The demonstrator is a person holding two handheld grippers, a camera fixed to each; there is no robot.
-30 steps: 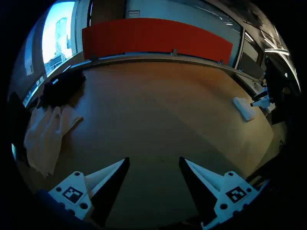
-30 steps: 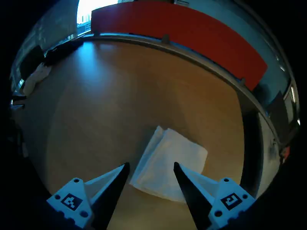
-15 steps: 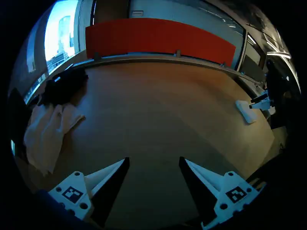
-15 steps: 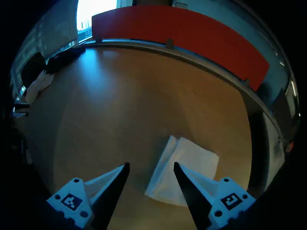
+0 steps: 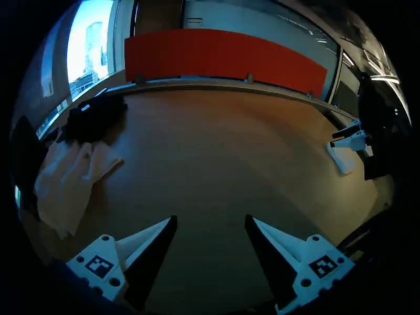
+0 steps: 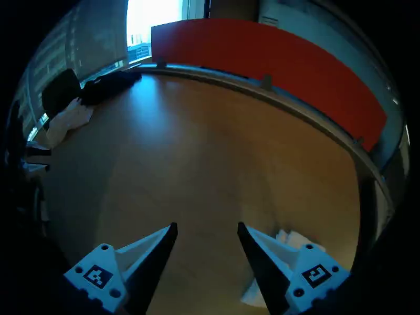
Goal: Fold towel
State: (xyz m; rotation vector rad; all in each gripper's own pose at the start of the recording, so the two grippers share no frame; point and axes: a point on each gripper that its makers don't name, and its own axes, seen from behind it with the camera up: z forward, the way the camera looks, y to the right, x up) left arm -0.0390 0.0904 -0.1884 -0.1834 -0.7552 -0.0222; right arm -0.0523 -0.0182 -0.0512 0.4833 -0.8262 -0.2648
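- Left gripper point(image 5: 210, 218): the fingers stand apart and hold nothing, with bare desk point(image 5: 220, 147) showing between them. It hangs over the middle of the desk, well apart from any cloth, so it is judged to be idle.
- Right gripper point(image 6: 206, 226): the fingers are likewise parted and empty. In the left gripper view it appears at 3 o'clock, just above the folded towel point(image 5: 344, 160). Whether it touches the cloth cannot be told.
- Folded towel: a compact white rectangle lying flat near the desk's right edge. In the right gripper view it sits at 5 o'clock, partly hidden behind one finger and not between the two. This position at the margin probably keeps the centre of the desk free as a folding area.
- Heap of unfolded towels point(image 5: 68, 184): pale, crumpled cloth at 9 o'clock in the left gripper view and 10 o'clock in the right gripper view. It lies near the desk's left edge, on the left gripper's side.
- Dark bundle point(image 5: 97, 115): it touches the heap's far side at 10 o'clock. Its nature cannot be told.
- Stage, as a judgement: one towel appears finished and set aside. The next move would be to draw a fresh towel from the heap onto the open centre.
- Background: a red partition point(image 5: 226, 52) runs along the desk's far edge at 12 o'clock, and a bright window point(image 5: 92, 47) lies at 11 o'clock.
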